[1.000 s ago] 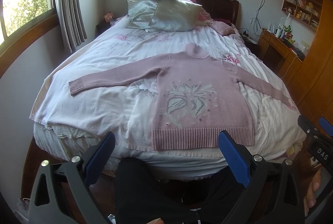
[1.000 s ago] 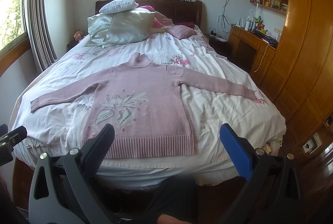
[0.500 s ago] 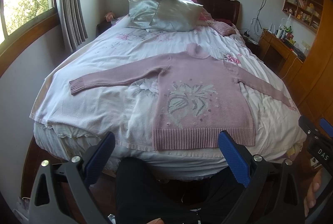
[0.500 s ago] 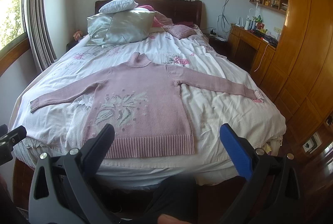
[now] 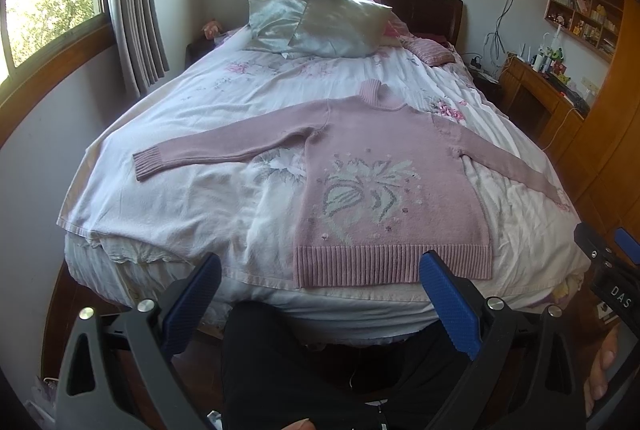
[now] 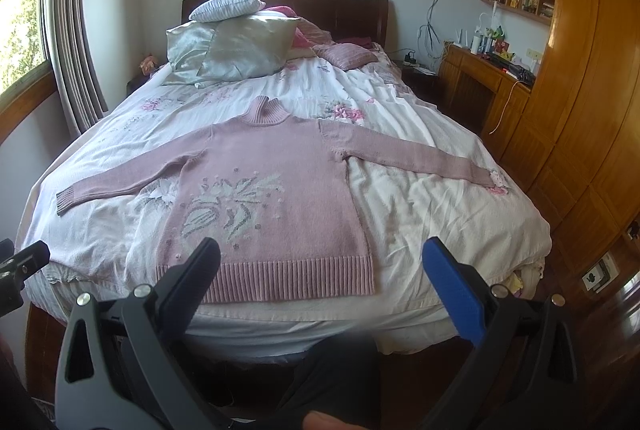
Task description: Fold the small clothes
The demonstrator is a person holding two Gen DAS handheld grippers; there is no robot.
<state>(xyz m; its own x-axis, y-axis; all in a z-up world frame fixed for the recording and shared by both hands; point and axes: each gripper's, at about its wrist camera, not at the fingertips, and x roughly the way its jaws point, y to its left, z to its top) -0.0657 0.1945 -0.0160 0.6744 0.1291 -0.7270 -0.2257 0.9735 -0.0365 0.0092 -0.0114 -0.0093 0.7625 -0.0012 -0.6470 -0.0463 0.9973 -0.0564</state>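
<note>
A pink knitted sweater (image 5: pixel 384 166) (image 6: pixel 268 190) with a pale flower motif lies flat, face up, on the bed, both sleeves spread out sideways and its ribbed hem toward me at the foot end. My left gripper (image 5: pixel 320 290) hangs open in front of the hem, short of the bed edge, nothing between its blue pads. My right gripper (image 6: pixel 320 278) is open too, held before the hem's right part, empty. The tip of the right gripper shows at the right edge of the left wrist view.
The bed (image 5: pixel 180 198) carries a white flowered cover, with silver pillows (image 5: pixel 320 22) and a headboard at the far end. Curtained windows run along the left wall. A wooden desk (image 6: pixel 480 78) and wardrobe (image 6: pixel 592 110) stand on the right. A person's dark-clothed legs are below the grippers.
Both views have drifted very slightly; the sweater lies as before and both grippers stay open.
</note>
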